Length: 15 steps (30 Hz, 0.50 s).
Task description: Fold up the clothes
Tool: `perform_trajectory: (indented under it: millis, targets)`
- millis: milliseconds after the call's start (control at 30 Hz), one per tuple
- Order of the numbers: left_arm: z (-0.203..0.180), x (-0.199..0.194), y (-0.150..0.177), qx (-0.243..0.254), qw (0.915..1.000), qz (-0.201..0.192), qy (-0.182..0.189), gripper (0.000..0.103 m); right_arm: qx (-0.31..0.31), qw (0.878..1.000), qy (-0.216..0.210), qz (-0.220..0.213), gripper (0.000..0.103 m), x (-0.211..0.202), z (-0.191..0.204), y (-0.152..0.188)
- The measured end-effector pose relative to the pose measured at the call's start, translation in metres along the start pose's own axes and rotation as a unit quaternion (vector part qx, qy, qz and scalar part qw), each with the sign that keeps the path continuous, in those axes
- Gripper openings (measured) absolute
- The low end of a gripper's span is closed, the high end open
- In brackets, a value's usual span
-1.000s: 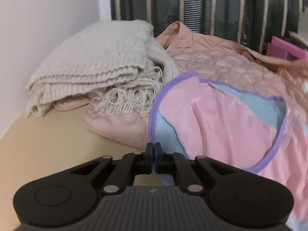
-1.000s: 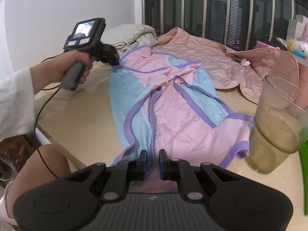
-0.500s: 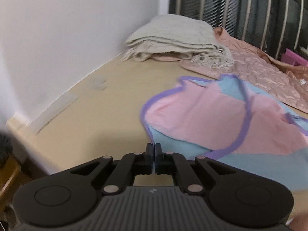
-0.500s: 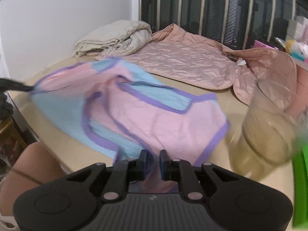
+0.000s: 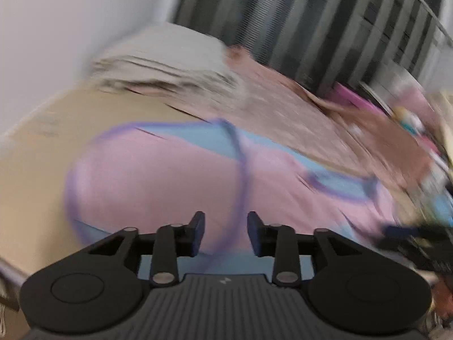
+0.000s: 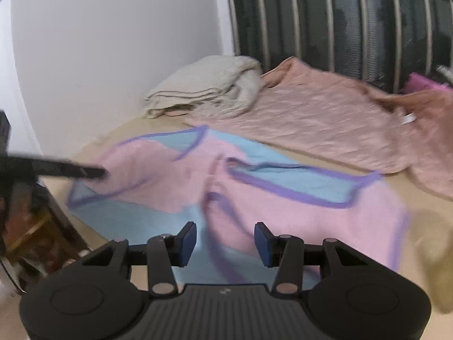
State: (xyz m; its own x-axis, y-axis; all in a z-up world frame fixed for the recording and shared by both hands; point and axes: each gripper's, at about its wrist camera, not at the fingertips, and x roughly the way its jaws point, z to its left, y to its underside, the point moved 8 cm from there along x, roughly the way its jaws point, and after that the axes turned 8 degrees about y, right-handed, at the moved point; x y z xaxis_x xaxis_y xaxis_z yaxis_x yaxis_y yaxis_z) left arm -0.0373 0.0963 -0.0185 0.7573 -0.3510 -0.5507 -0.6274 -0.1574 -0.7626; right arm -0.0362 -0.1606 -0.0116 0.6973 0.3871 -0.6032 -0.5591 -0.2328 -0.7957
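Two grippers fill the bottom of your wrist views, and both are letting go. Your left gripper sits at the lower centre of its frame with its jaws spreading; the pads press on nothing, though the purple trim of the garment shows in the gap between them, lying beneath. Your right gripper is at the bottom centre of its own frame, jaws also widening, with cloth visible below the gap but nothing pinched.

Just past the fingers, the pink and blue garment lies spread on the tan table, taking up the middle of both frames (the left view is badly smeared, so fine folds cannot be made out there). Purple edging runs around its panels, and a blue section sits folded across the pink near the centre of the right view. At the left edge of that frame, a dark blurred shape reaches in towards the garment's left corner; it appears to be your other gripper.

Farther back, a quilted peach jacket lies flat across the upper right, its near edge close to the garment. Beside it, in the upper middle, a folded cream knit rests against the white wall. Behind everything stands a dark striped panel.
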Motion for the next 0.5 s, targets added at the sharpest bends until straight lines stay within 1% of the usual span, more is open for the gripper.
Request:
perform_trajectory:
  millis: [33, 100, 133, 167, 200, 233, 267, 300, 333, 367, 433, 500]
  targets:
    - [-0.002, 0.003, 0.004, 0.004, 1.0000, -0.003, -0.005, 0.036, 0.007, 1.000, -0.010, 0.000, 0.044, 0.006, 0.007, -0.001]
    - [0.001, 0.007, 0.010, -0.003, 1.0000, 0.002, -0.006, 0.035, 0.008, 1.000, -0.012, -0.003, 0.043, 0.018, 0.013, -0.001]
    - [0.003, 0.008, 0.012, -0.008, 1.0000, 0.002, -0.004, 0.028, 0.008, 1.000, -0.007, -0.002, 0.042, 0.024, 0.015, -0.001]
    - [0.005, 0.006, 0.014, -0.005, 1.0000, 0.002, -0.006, 0.015, 0.006, 1.000, -0.001, 0.003, 0.042, 0.029, 0.016, 0.000]
    - [0.006, 0.003, 0.017, 0.001, 0.9999, 0.003, -0.010, 0.009, 0.002, 1.000, 0.004, 0.008, 0.034, 0.033, 0.018, 0.004]
    - [0.007, 0.000, 0.019, 0.003, 0.9999, 0.003, -0.010, 0.008, -0.008, 1.000, 0.014, 0.008, 0.021, 0.034, 0.020, 0.006]
    - [0.009, -0.004, 0.020, 0.001, 1.0000, 0.002, -0.009, 0.005, -0.018, 1.000, 0.024, 0.007, 0.013, 0.035, 0.022, 0.009]
    - [0.011, -0.008, 0.022, -0.003, 1.0000, -0.001, -0.009, 0.002, -0.029, 0.999, 0.032, 0.015, 0.002, 0.032, 0.025, 0.012]
    - [0.013, -0.013, 0.023, -0.005, 0.9999, -0.005, -0.013, 0.000, -0.034, 0.999, 0.032, 0.021, 0.002, 0.027, 0.029, 0.014]
    - [0.015, -0.018, 0.024, -0.006, 0.9997, -0.010, -0.019, 0.000, -0.038, 0.999, 0.026, 0.022, 0.002, 0.018, 0.033, 0.015]
    - [0.015, -0.026, 0.025, -0.006, 0.9998, -0.014, -0.012, 0.000, -0.046, 0.999, 0.017, 0.016, 0.002, -0.002, 0.039, 0.018]
    - [0.014, -0.032, 0.028, -0.006, 0.9999, -0.016, 0.000, 0.002, -0.034, 0.999, -0.003, 0.019, 0.004, -0.017, 0.039, 0.022]
